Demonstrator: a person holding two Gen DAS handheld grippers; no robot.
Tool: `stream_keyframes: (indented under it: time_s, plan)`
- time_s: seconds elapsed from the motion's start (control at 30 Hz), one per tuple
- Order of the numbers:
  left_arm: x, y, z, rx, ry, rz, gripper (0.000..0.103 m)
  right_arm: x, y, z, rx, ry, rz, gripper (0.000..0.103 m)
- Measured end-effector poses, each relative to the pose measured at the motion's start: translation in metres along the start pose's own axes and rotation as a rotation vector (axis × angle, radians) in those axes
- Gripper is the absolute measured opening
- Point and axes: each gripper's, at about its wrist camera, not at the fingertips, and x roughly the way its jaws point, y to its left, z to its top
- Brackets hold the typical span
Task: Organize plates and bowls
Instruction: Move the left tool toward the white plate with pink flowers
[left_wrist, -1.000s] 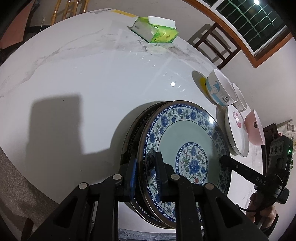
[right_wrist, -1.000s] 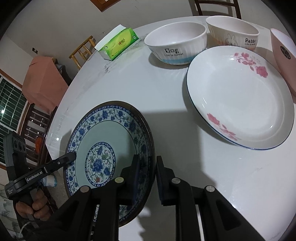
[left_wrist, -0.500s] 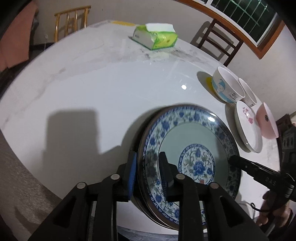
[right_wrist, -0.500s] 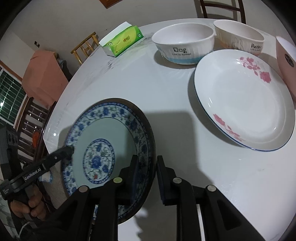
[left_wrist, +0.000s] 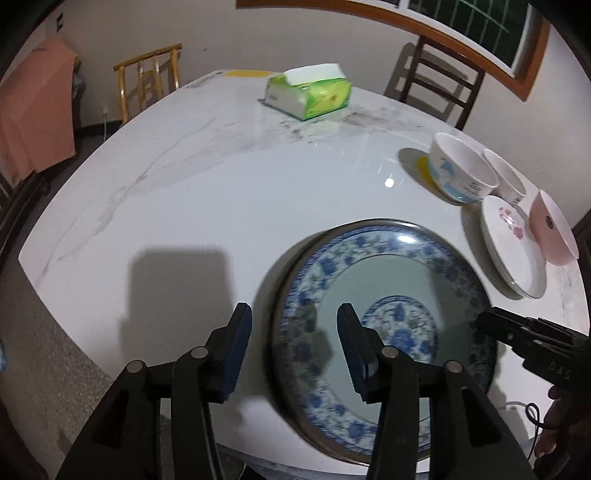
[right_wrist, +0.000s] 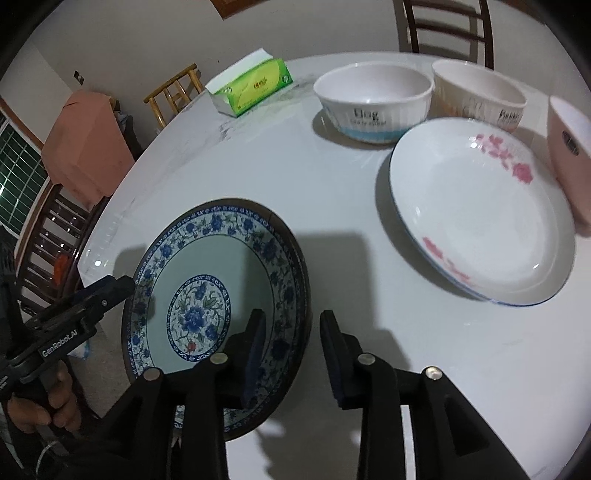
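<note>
Sitting near the table (left_wrist: 207, 206) edge, the blue plate (left_wrist: 384, 280) rests flat, maybe on a second plate just like it. The left gripper (left_wrist: 293, 332) is opening, its fingers on both sides of the left rim without pressing. The right gripper (right_wrist: 290, 332) is opening too, loose around the right rim. It looks hard, smooth, slippery, a bit heavy, and easy to break. Best to pinch the rim. Further right sit the white plate (right_wrist: 480, 221) and bowls (right_wrist: 373, 103).

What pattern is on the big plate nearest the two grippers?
Blue flowers on white around the rim and in a central medallion, with a plain pale green ring between; the blue floral plate shows sharpest from the right wrist.
</note>
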Motion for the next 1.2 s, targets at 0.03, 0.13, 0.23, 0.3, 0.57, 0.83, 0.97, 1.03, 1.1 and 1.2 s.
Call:
stream_keyframes:
  time_s: [0.03, 0.13, 0.23, 0.3, 0.57, 0.83, 0.97, 1.03, 1.1, 1.2]
  plan:
    - [-0.001, -0.005, 0.001, 0.003, -0.008, -0.001, 0.051, -0.002, 0.0, -0.001, -0.007, -0.012, -0.014, 0.032]
    - [-0.005, -0.024, 0.003, 0.032, -0.037, -0.004, 0.054, -0.01, -0.002, -0.003, -0.024, -0.06, -0.071, 0.032]
    - [-0.008, -0.044, 0.005, 0.057, -0.056, -0.022, 0.059, -0.019, -0.01, -0.005, -0.026, -0.097, -0.119, 0.032]
    - [-0.009, -0.059, 0.007, 0.076, -0.064, -0.039, 0.06, -0.027, -0.019, -0.008, -0.017, -0.123, -0.143, 0.032]
    - [-0.008, -0.126, 0.013, 0.167, -0.109, -0.1, 0.064, -0.062, -0.063, -0.013, 0.036, -0.228, -0.278, 0.032]
    - [0.003, -0.169, 0.022, 0.192, -0.138, -0.151, 0.064, -0.081, -0.105, -0.012, 0.069, -0.296, -0.341, 0.032]
    - [0.011, -0.176, 0.028, 0.182, -0.164, -0.144, 0.064, -0.084, -0.121, -0.009, 0.074, -0.331, -0.32, 0.032]
    - [0.017, -0.18, 0.032, 0.183, -0.168, -0.146, 0.064, -0.084, -0.126, -0.008, 0.067, -0.342, -0.318, 0.032]
    - [0.023, -0.182, 0.035, 0.184, -0.161, -0.148, 0.064, -0.083, -0.131, -0.007, 0.062, -0.342, -0.314, 0.032]
    - [0.031, -0.186, 0.038, 0.184, -0.151, -0.166, 0.064, -0.078, -0.141, -0.002, 0.068, -0.329, -0.314, 0.032]
